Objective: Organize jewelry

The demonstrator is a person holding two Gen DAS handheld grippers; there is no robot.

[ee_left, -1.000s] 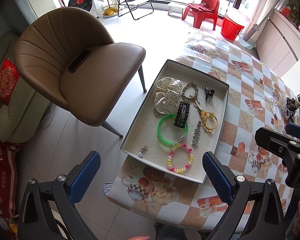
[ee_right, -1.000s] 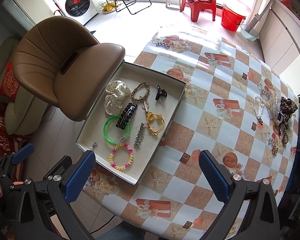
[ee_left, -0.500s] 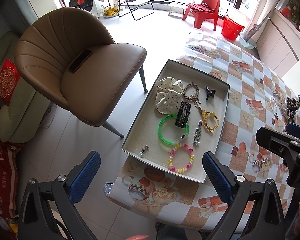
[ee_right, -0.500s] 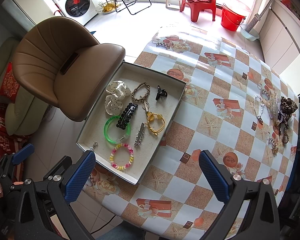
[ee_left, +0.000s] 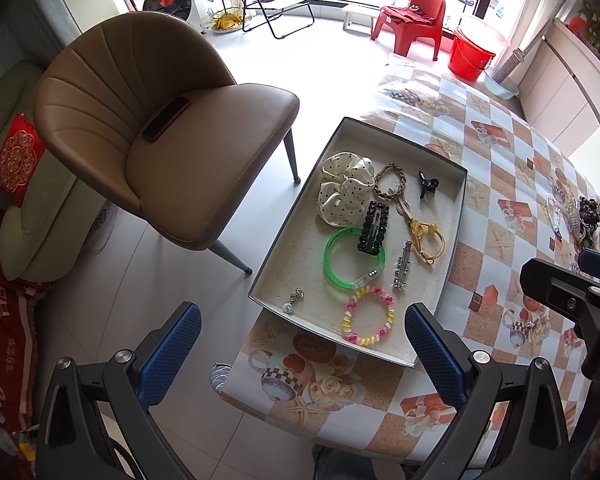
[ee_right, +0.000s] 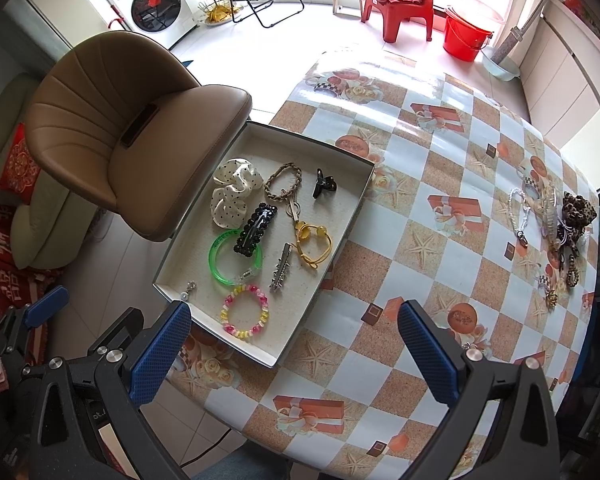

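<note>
Both grippers are held up high over the table (ee_right: 440, 184), and nothing is held in either one. The fingers of the left gripper (ee_left: 300, 354) are spread wide. The fingers of the right gripper (ee_right: 292, 354) are spread wide too.

A flat tray (ee_right: 352, 200) is seen ahead of the left fingers, sticking out a little past the table edge. In the right view it lies ahead of the left-hand finger. Many small things are laid in it already: a dotted scrunchie (ee_left: 344, 194), a green bangle (ee_left: 334, 264), a black sparkly clip (ee_left: 374, 226), a pink and yellow bead bracelet (ee_left: 368, 320), a silver clip (ee_left: 402, 266), a yellow hair tie (ee_left: 426, 240), a braided band (ee_left: 390, 180), a little black claw clip (ee_left: 426, 184) and a tiny charm (ee_left: 294, 300).

A loose pile of jewelry (ee_right: 552, 232) is seen far ahead of the right-hand finger in the right view, at the far edge of the table, well apart from the tray.

It looks like the task is in the middle, between one put-down and the next pick-up. Next, the right gripper probably needs to be moved out to the pile, lowered, and closed gently on one piece. The pieces there are tangled, so one thing alone must be pinched with care.
</note>
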